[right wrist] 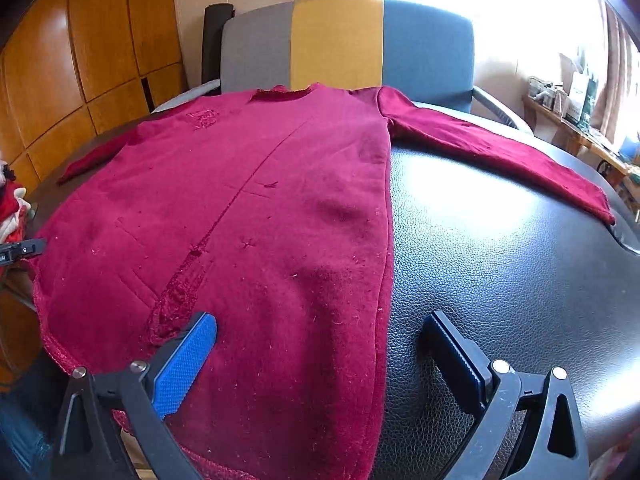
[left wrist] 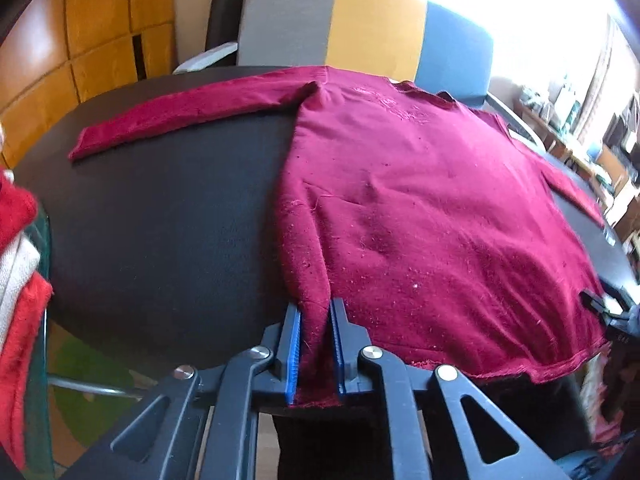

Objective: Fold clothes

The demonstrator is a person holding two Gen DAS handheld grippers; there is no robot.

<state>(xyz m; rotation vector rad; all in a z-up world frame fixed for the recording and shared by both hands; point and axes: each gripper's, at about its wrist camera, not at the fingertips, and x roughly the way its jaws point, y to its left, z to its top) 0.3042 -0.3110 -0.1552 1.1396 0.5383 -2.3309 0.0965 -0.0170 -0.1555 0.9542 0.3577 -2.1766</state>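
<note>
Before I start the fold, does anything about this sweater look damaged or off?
Yes. The maroon sweater has a rough, torn-looking strip running up its middle from the hem, beside the open right gripper. Lint speckles the fabric. The left gripper pinches the hem corner.

A grey, yellow and blue upholstered chair [right wrist: 340, 44] stood behind the black leather-textured table [right wrist: 500, 248], with orange wooden cabinet panels [right wrist: 80, 60] left and a cluttered wooden shelf [right wrist: 576, 120] right.

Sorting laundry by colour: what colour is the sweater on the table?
Dark red, plain. The sweater shows best in the right wrist view.
</note>
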